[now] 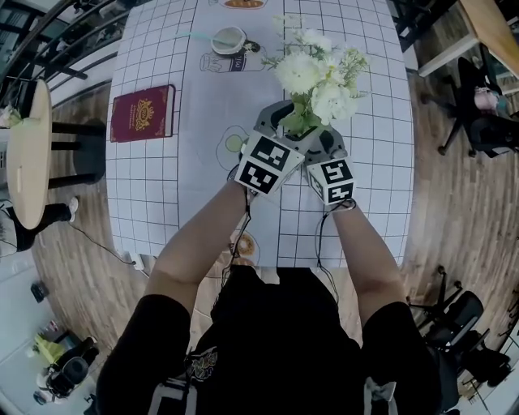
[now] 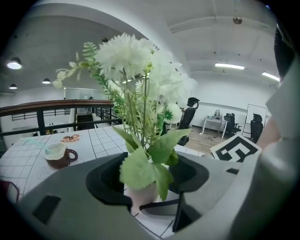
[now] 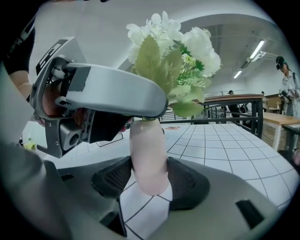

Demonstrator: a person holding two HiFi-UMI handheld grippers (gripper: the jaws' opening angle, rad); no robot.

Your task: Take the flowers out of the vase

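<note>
A bunch of white flowers [image 1: 316, 77] with green leaves stands in a slim pale pink vase [image 3: 149, 154] on the white grid tablecloth [image 1: 162, 186]. My right gripper [image 3: 149, 176] is shut on the vase, with a pad pressed on each side of its lower body. My left gripper [image 2: 147, 176] is open wide around the stems and leaves [image 2: 150, 159] just above the vase mouth, and its pads are not pressing on them. In the head view both grippers [image 1: 285, 123] [image 1: 323, 147] sit under the blooms and hide the vase. The flowers [image 3: 173, 51] are upright.
A dark red book [image 1: 143, 113] lies on the table at the left. A cup [image 1: 229, 40] on a saucer and a plate of pastry [image 1: 243, 4] are at the far end. A round wooden table [image 1: 28, 150] stands off to the left, and office chairs [image 1: 486, 113] to the right.
</note>
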